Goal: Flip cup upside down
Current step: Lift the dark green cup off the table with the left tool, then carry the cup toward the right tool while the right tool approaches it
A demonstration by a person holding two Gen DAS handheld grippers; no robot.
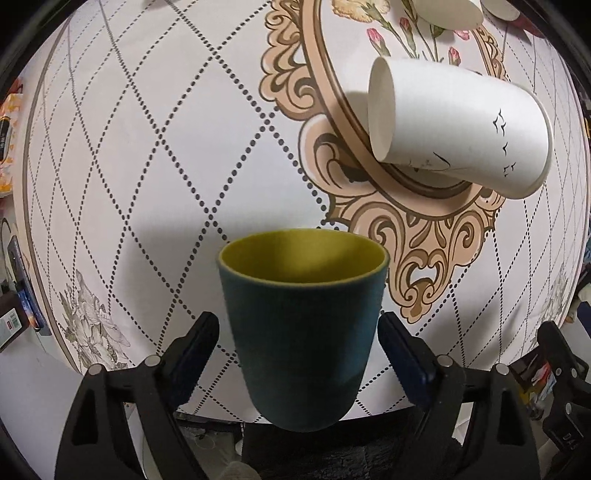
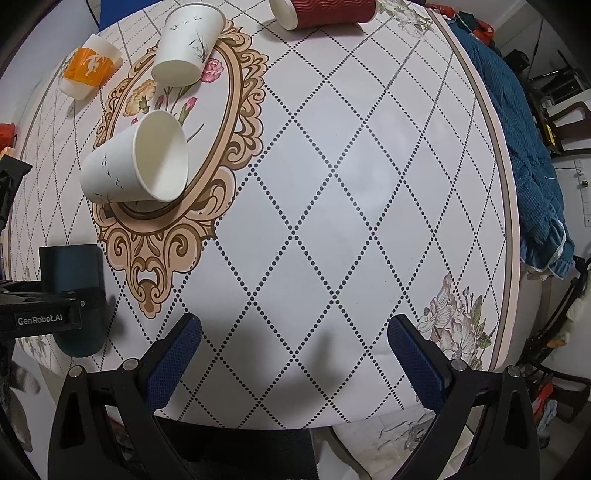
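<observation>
Now upright between left gripper (image 1: 299, 332) fingers: teal cup (image 1: 301, 325), contact unclear, near white paper cup (image 1: 458, 125) lying sideways. Right gripper (image 2: 295, 343) spread wide, holding nothing.

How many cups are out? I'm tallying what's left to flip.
5: dark cup between the left claw's fingers, two white cups on the oval pattern, orange cup, red cup.

A paper cup (image 1: 458, 125) lies tipped on the table (image 1: 147, 147) behind the cup (image 1: 303, 325).

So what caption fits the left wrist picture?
Left gripper jaws flank an upright dark teal cup with yellow interior; a white paper cup lies tipped behind.
</observation>
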